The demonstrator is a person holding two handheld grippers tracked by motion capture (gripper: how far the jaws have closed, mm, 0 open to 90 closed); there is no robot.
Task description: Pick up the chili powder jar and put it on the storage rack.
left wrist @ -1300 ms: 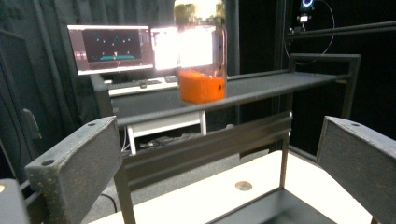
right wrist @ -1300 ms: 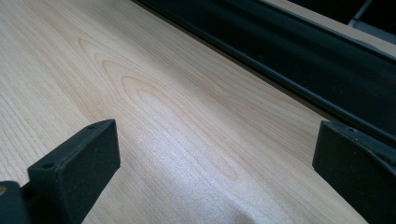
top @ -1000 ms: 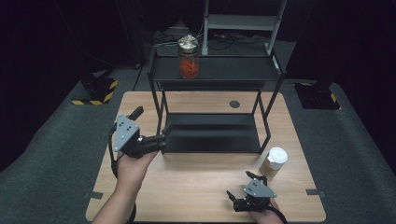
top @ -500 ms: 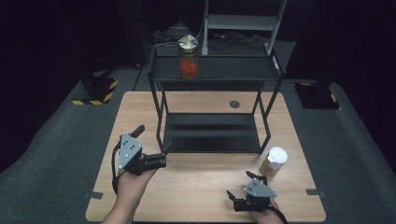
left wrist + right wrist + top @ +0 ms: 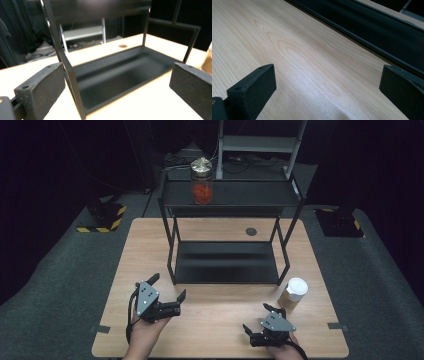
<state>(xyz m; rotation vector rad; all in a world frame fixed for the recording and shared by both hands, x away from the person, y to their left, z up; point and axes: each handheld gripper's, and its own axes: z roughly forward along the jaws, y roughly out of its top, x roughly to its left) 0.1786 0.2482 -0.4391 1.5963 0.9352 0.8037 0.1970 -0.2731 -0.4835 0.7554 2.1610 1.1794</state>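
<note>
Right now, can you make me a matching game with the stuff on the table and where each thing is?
Things:
1. jar
2. cup
3. left tongs
4. right tongs

Places:
A. near table edge, right side
B. top shelf of the black rack
C. by the rack's front left leg
D. beside the rack's front right leg

Pairs: 1-B, 2-D, 3-C, 4-A

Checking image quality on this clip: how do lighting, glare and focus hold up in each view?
High view: table evenly lit, surroundings almost black, everything fairly sharp. Left gripper view: tabletop washed out by glare, black rack soft, open jaws close and blurred at the edges. Right gripper view: wood grain crisp at mid-distance, a pale sheen low in the picture, rack edge dark and featureless.
</note>
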